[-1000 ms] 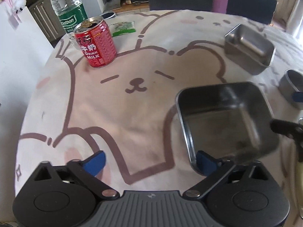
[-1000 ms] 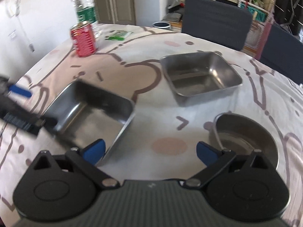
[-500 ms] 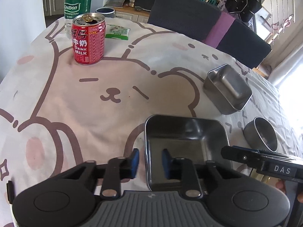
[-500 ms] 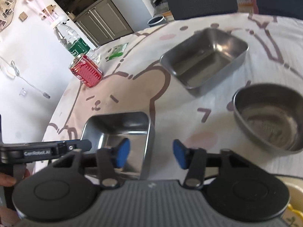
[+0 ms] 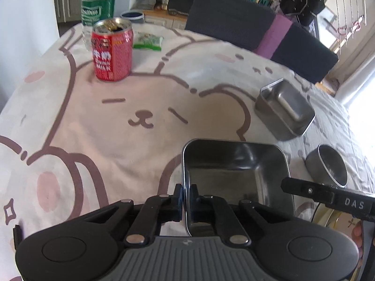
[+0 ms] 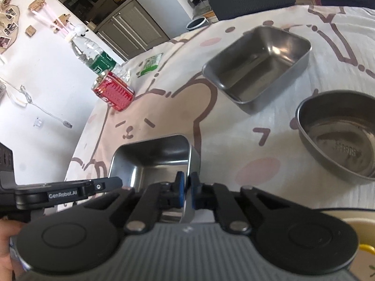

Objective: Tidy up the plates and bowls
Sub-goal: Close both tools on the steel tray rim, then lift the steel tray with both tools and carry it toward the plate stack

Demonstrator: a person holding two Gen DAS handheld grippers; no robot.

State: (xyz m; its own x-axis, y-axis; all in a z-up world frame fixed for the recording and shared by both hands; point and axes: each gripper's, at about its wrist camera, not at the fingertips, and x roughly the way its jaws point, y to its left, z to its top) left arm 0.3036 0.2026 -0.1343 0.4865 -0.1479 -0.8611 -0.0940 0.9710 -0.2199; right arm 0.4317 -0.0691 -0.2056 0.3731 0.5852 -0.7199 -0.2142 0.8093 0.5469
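A square steel tray [image 5: 234,171] lies closest to me on the bear-print tablecloth [image 5: 140,140]. My left gripper [image 5: 186,196] is shut on its left wall, one pad inside and one outside. In the right wrist view the same tray [image 6: 152,161] has my right gripper [image 6: 187,192] shut on its right wall. A second square steel tray [image 5: 284,110] [image 6: 257,65] sits farther back. A round steel bowl [image 5: 328,166] [image 6: 339,135] stands to the right of the held tray. Both are apart from it.
A red drink can [image 5: 112,51] [image 6: 114,93], a water bottle [image 5: 98,7] and a green packet [image 5: 147,41] stand at the far left. Dark chairs [image 5: 234,16] line the far table edge. A cream dish rim [image 6: 358,222] shows at the near right.
Both grippers went from wide open to shut, each closing on an opposite wall of the near tray. Both wrists rolled, so the views tilted.
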